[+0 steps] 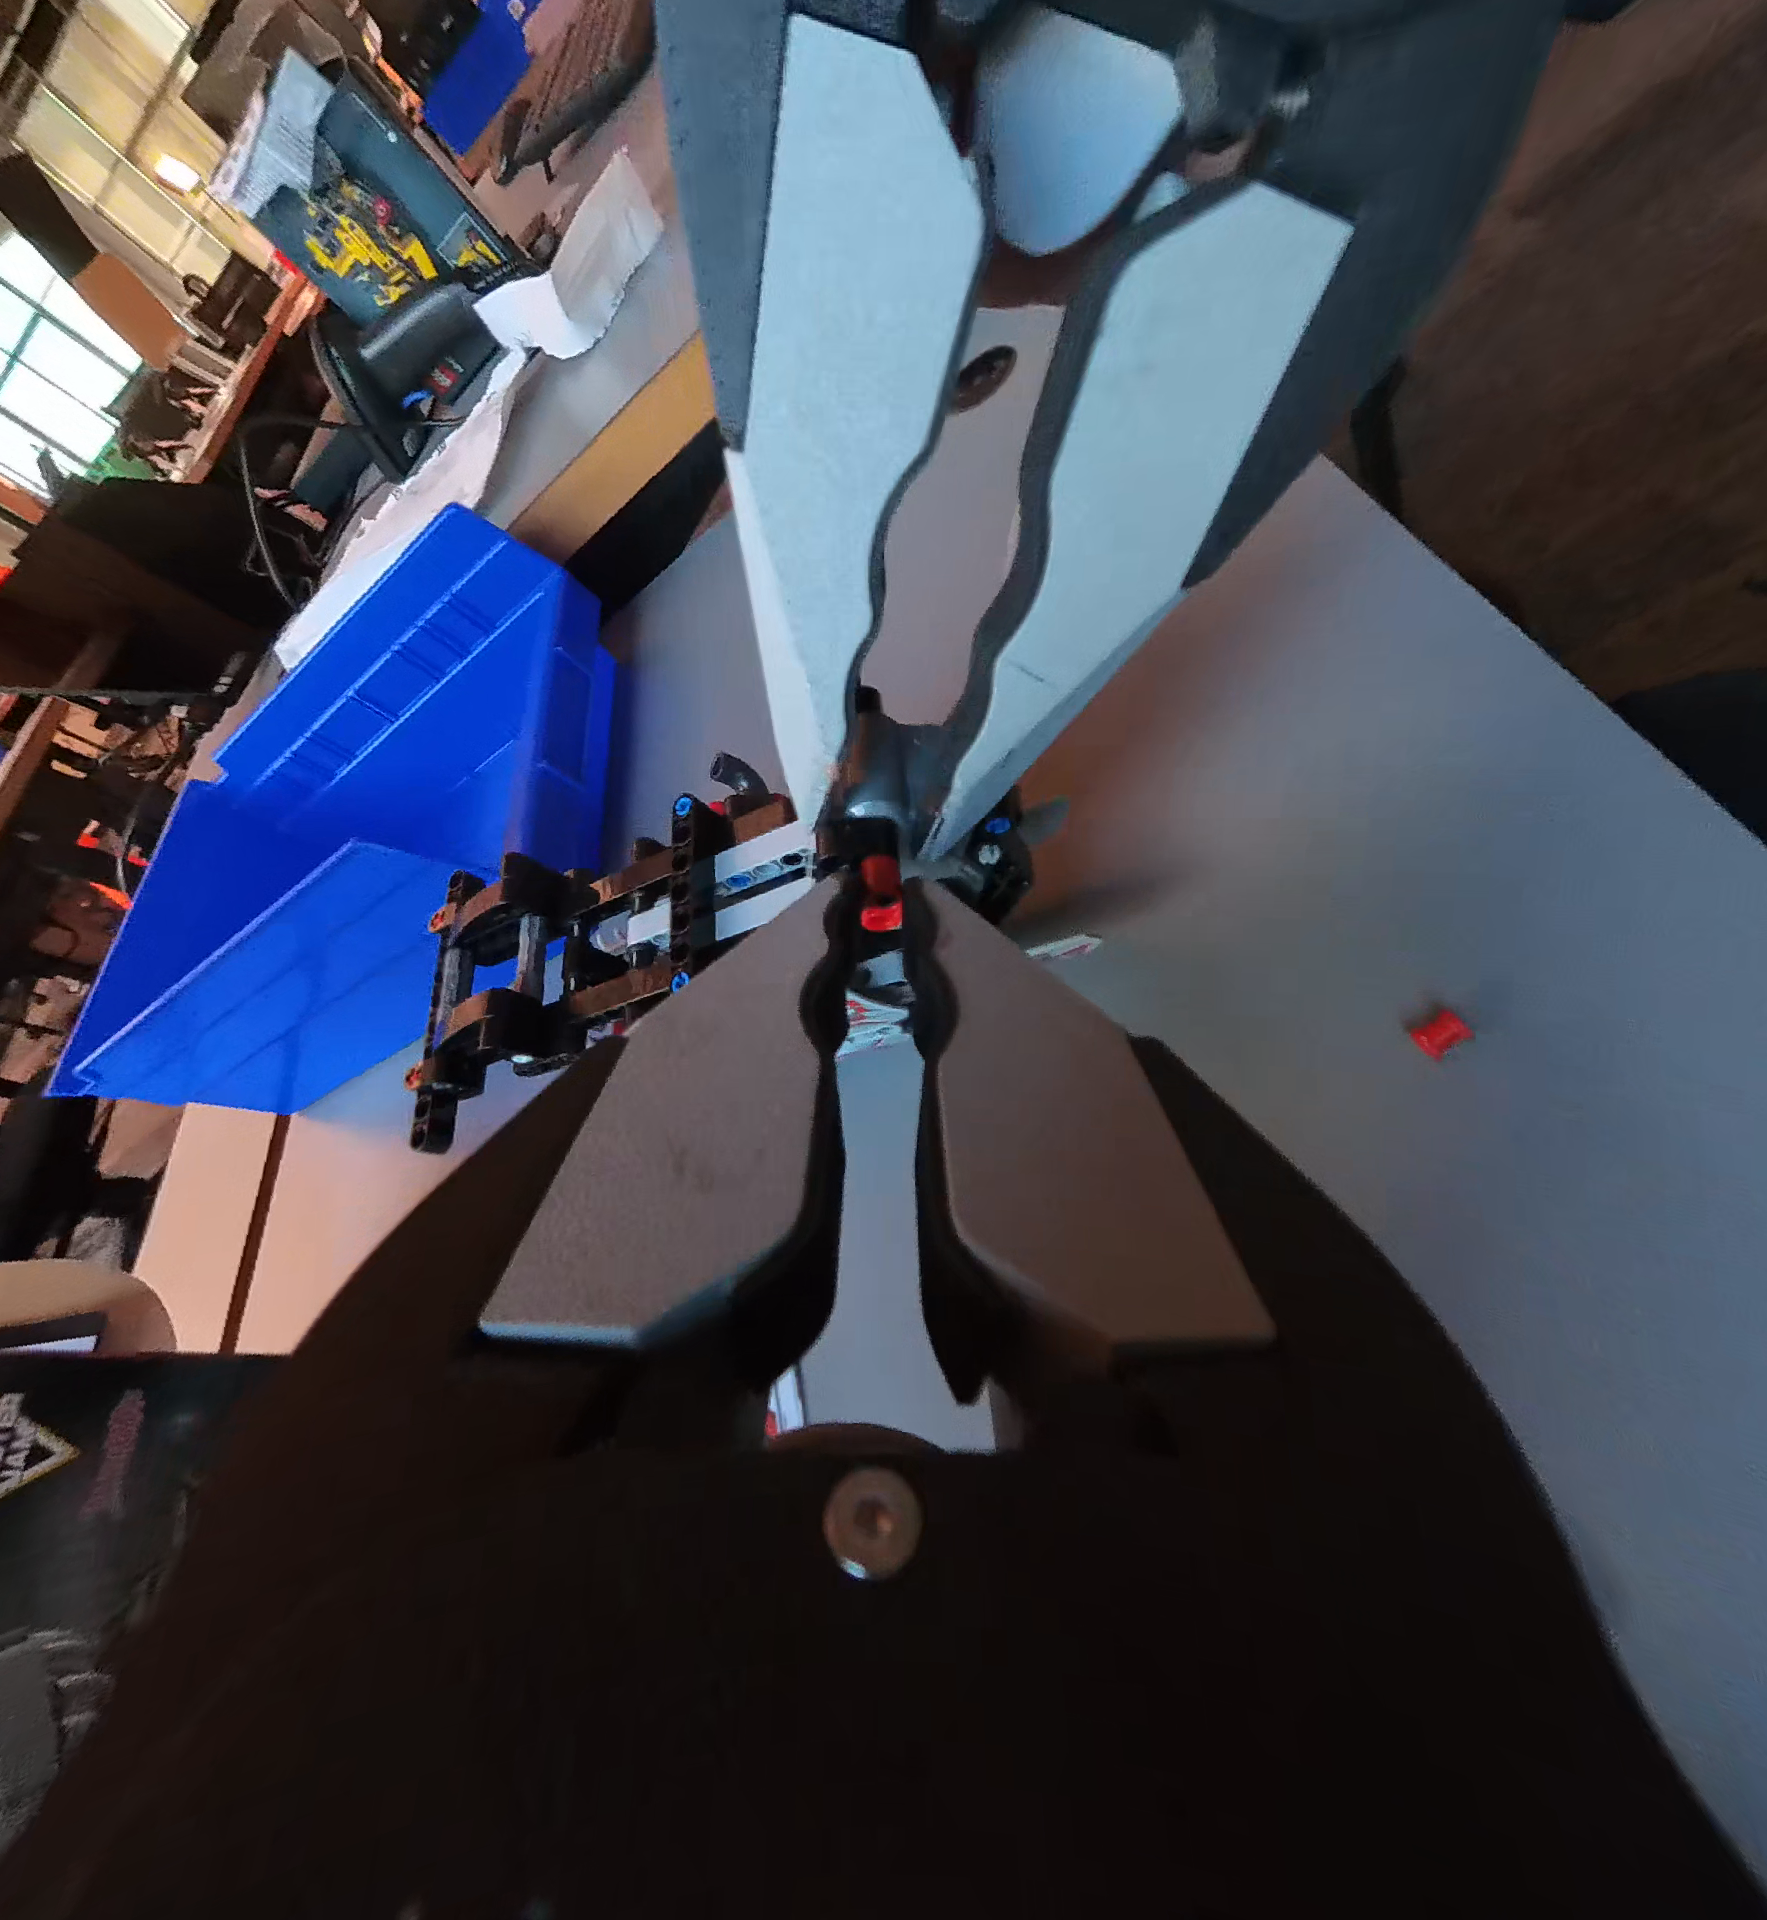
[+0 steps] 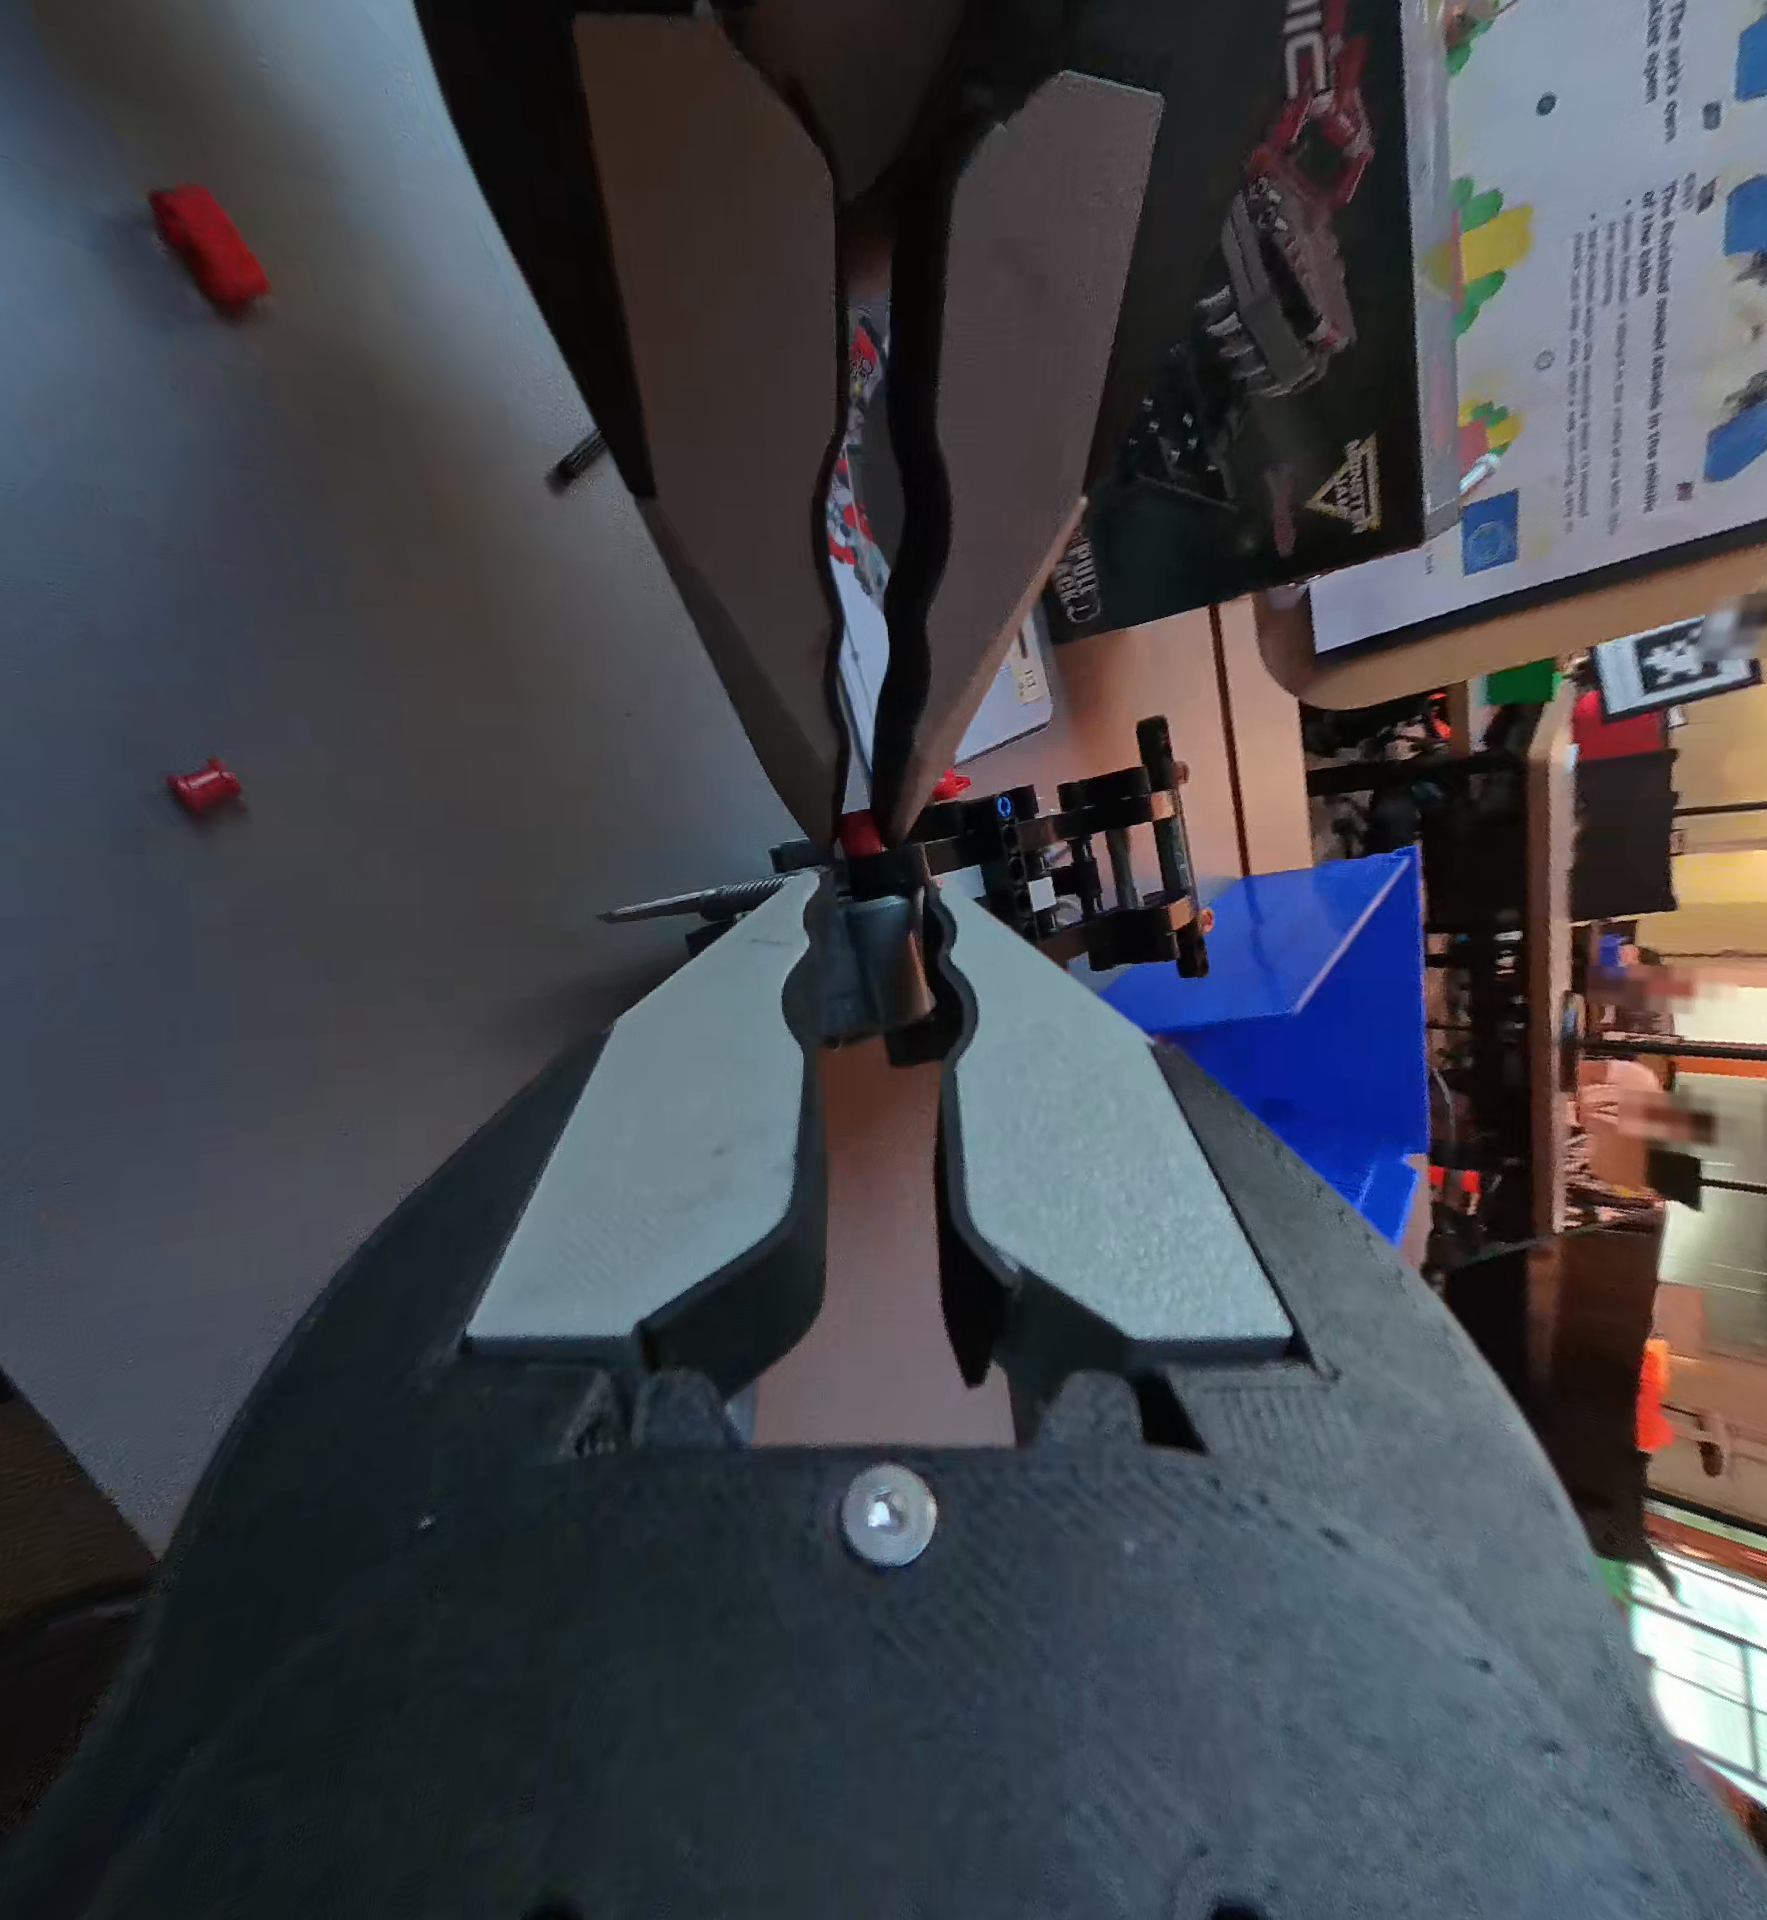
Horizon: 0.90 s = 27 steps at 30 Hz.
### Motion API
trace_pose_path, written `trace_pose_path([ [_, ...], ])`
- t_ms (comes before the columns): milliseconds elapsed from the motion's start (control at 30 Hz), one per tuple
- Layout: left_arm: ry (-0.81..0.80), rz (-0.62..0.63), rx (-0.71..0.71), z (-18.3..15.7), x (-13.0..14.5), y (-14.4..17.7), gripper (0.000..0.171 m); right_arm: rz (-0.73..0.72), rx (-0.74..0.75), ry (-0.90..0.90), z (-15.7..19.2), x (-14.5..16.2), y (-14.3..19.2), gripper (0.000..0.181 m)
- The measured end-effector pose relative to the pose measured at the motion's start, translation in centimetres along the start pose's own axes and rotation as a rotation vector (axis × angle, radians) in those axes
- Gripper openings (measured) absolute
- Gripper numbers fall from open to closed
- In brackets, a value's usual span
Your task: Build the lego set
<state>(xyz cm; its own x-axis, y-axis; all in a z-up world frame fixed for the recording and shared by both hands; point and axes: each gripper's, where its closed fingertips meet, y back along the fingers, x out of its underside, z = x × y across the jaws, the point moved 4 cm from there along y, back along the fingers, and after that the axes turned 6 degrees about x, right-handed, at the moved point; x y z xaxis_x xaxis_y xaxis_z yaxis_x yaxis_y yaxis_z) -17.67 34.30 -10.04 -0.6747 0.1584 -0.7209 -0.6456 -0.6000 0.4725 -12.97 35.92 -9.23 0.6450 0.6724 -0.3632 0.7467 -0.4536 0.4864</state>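
Note:
The black and white lego chassis (image 1: 598, 935) is held off the pale table, and also shows in the right wrist view (image 2: 1066, 862). My left gripper (image 1: 877, 909) is shut on a small red piece (image 1: 879, 914) pressed against the chassis end. My right gripper (image 2: 874, 914) is shut on a grey part (image 2: 874, 935) at that same end. The two grippers meet tip to tip: the right gripper (image 1: 889, 774) comes in from the top of the left wrist view, and the left gripper (image 2: 863, 831) from the top of the right wrist view. A grey rod (image 2: 702, 899) sticks out sideways.
A blue bin (image 1: 391, 831) stands right behind the chassis. Loose red pieces (image 2: 204, 787) (image 2: 209, 244) and a black pin (image 2: 578, 462) lie on the table (image 1: 1378, 831). A dark lego box (image 2: 1274, 364) and a printed sheet (image 2: 1637, 260) lie beyond the left gripper. Both grippers' tips are close together, under 4 cm apart.

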Motion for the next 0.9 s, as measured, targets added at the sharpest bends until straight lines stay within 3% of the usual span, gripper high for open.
trace_pose_path([
  [200, 0.058, -0.025, -0.007, 0.11, 0.11, 0.02, 0.004, -0.011, 0.074, 0.039, 0.07, 0.0, -0.14, 0.008],
  [333, -0.01, 0.037, -0.032, -0.03, 0.11, -0.04, 0.004, -0.009, 0.052, 0.042, 0.08, -0.01, -0.19, 0.007],
  [900, -0.139, -0.04, -0.06, -0.66, -0.26, 0.43, 0.004, 0.061, 0.018, 0.191, 0.28, -0.7, 0.63, 0.011],
])
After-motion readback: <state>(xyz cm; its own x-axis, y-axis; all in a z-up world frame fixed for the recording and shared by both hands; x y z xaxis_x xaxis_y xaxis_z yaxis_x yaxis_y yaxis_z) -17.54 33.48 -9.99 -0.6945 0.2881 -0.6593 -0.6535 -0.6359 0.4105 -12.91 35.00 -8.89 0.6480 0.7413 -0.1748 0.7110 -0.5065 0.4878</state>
